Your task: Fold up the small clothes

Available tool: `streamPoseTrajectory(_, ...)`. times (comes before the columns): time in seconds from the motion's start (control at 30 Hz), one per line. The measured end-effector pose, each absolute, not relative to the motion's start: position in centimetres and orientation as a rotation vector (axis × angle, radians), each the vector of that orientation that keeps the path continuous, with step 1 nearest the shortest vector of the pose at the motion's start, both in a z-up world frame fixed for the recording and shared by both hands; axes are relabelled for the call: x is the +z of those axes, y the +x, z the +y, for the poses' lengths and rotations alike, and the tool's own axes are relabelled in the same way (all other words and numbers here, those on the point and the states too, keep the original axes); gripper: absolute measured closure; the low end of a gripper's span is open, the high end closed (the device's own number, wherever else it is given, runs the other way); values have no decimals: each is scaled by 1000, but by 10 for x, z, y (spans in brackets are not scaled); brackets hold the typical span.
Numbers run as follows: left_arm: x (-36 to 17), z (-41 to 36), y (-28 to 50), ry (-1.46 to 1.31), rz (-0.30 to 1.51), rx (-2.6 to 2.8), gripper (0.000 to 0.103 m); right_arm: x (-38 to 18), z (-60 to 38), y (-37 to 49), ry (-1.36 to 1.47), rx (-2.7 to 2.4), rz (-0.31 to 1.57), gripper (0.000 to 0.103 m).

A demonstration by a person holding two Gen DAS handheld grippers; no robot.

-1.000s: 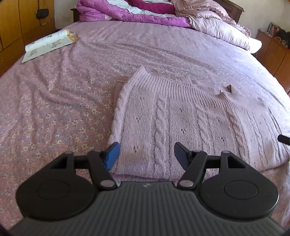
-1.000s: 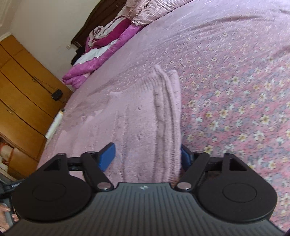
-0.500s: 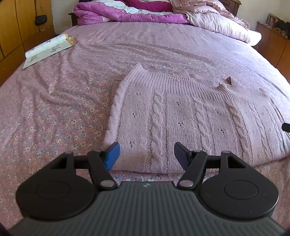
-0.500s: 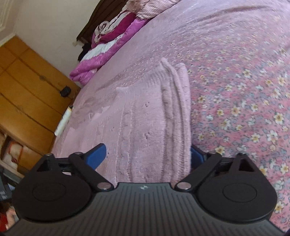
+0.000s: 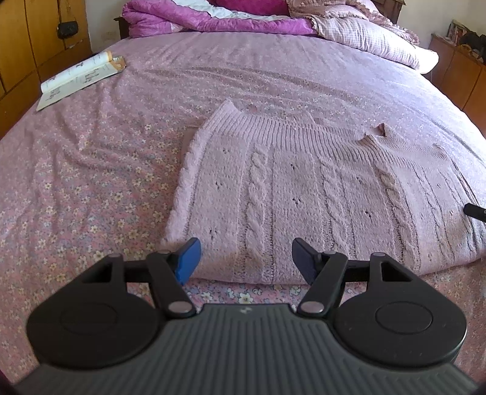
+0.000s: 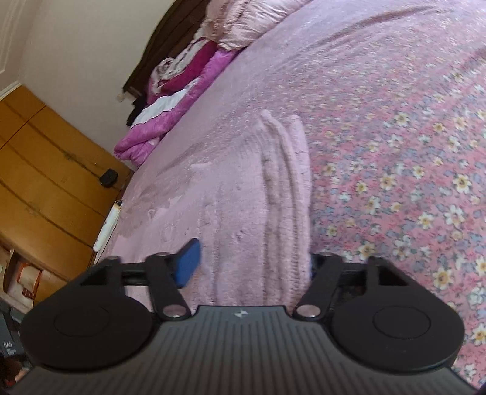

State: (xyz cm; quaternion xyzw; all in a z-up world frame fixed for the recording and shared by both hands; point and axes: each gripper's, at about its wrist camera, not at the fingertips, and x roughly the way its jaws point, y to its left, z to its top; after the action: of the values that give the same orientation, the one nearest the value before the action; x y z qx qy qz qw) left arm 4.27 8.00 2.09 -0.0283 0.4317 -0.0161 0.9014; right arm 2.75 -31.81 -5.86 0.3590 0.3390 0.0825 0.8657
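Sweater [image 5: 303, 194], pale pink cable knit, is lying flat on the flowered bedspread [image 5: 91, 182], filling the frame's centre. Left gripper [image 5: 246, 258] is hovering spread over its near hem, gripping nothing. Right gripper [image 6: 252, 261] is closing around the sweater's folded edge. Book [image 5: 79, 76] is resting upper left.

An open book [image 5: 80, 76] lies on the flowered bed [image 5: 91, 188]; magenta quilt [image 5: 212, 21] and checked pillow [image 5: 373, 39] at its head.
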Motion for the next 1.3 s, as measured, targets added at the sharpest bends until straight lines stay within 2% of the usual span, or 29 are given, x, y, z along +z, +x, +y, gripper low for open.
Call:
streamPoseTrajectory(0.1,21,78,43,-57,899,-33,35,-60,-324,27,789,148,725,58)
streamPoseTrajectory(0.17,21,77,43,-52,902,-34,35,-63,-327,24,821,152,721,61)
streamPoseTrajectory(0.33,21,78,44,-50,903,-32,35,-66,-332,22,863,164,718,60)
streamPoseTrajectory(0.57,19,76,45,-41,907,-31,35,-70,-336,22,879,203,709,48)
streamPoseTrajectory(0.8,18,72,45,-34,910,-35,35,-69,-329,25,841,213,696,49)
streamPoseTrajectory(1.0,18,72,46,-30,913,-37,35,-73,-330,24,861,189,690,70)
streamPoseTrajectory(1.3,18,74,45,-33,914,-42,35,-68,-334,21,917,208,649,78)
